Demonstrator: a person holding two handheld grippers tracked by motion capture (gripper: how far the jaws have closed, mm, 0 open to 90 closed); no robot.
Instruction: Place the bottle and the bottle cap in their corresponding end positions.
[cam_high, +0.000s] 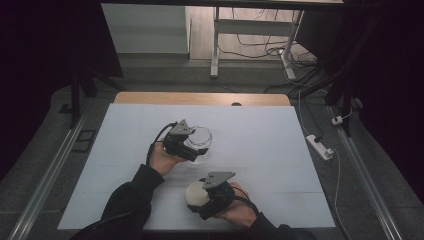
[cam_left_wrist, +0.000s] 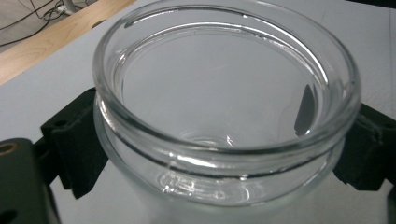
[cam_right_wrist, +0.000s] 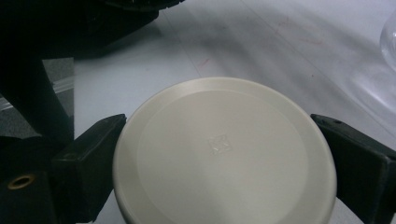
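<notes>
High view | left hand-held gripper (cam_high: 196, 142) clamps glass jar (cam_high: 201, 140) | right hand-held gripper (cam_high: 200, 196) clamps cream lid (cam_high: 196, 194)

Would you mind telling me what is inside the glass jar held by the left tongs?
Nothing: the glass jar looks empty, its clear bottom showing the white table beneath. The left tongs clamp its neck; its cream lid is apart, in the right tongs.
</notes>
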